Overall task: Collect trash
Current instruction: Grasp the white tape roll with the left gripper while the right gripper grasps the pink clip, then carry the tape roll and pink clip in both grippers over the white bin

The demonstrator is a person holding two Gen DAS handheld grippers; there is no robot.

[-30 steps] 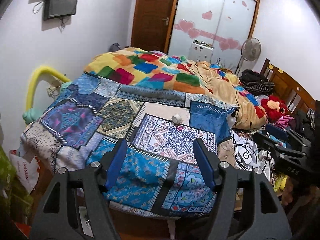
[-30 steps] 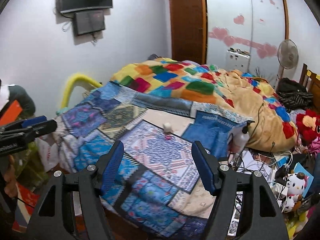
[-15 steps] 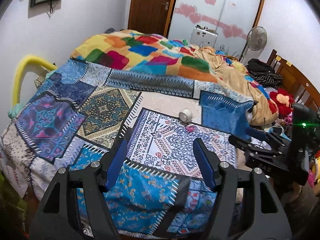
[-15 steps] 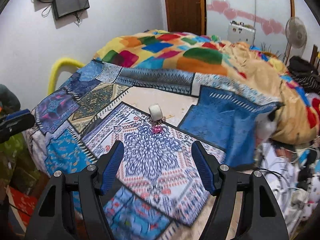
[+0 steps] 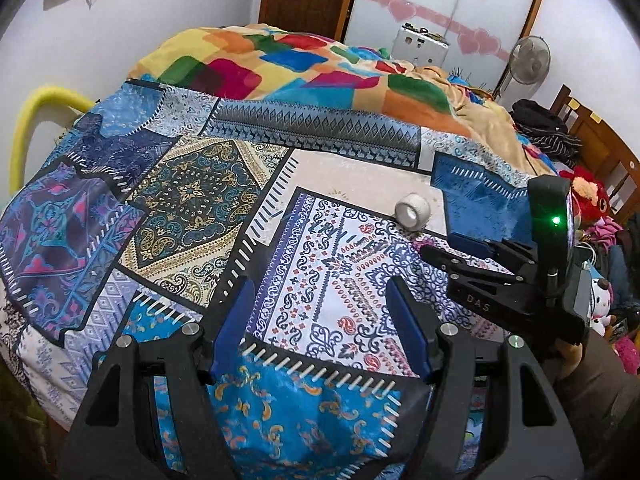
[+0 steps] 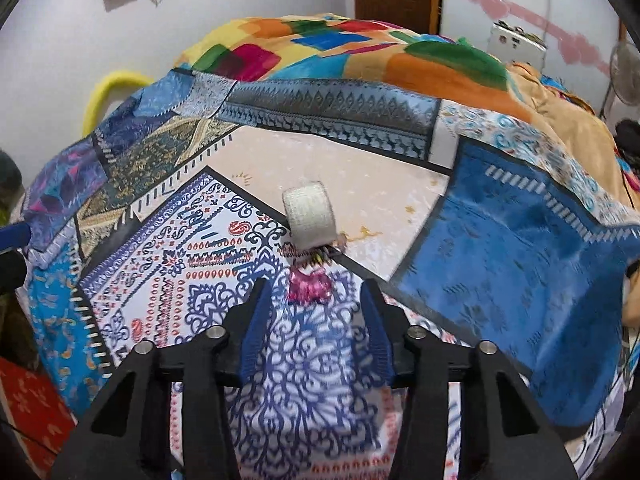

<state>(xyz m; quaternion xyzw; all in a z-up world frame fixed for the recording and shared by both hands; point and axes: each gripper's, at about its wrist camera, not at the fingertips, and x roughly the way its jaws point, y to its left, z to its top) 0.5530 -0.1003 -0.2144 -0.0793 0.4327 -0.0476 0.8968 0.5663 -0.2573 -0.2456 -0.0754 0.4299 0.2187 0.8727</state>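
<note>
A small white roll of tape (image 6: 310,216) lies on its side on the patchwork bedspread (image 6: 168,248); it also shows in the left wrist view (image 5: 413,211). A crumpled pink wrapper (image 6: 309,285) lies just in front of it, with small scraps (image 6: 320,257) between them. My right gripper (image 6: 316,300) is open and empty, its fingertips either side of the pink wrapper, close above the spread. In the left wrist view the right gripper (image 5: 460,246) reaches in from the right toward the roll. My left gripper (image 5: 322,320) is open and empty, over the spread's near edge.
A rumpled multicoloured quilt (image 5: 304,64) is heaped at the far side of the bed. A yellow padded rail (image 5: 28,120) stands at the left. Stuffed toys and clothes (image 5: 592,200) clutter the right side, by a wooden headboard. A fan (image 5: 530,60) stands by the wardrobe.
Both grippers moved forward over the bed. The right gripper came down close to the roll and pink wrapper, which now sit at its fingertips. Both stayed open.
</note>
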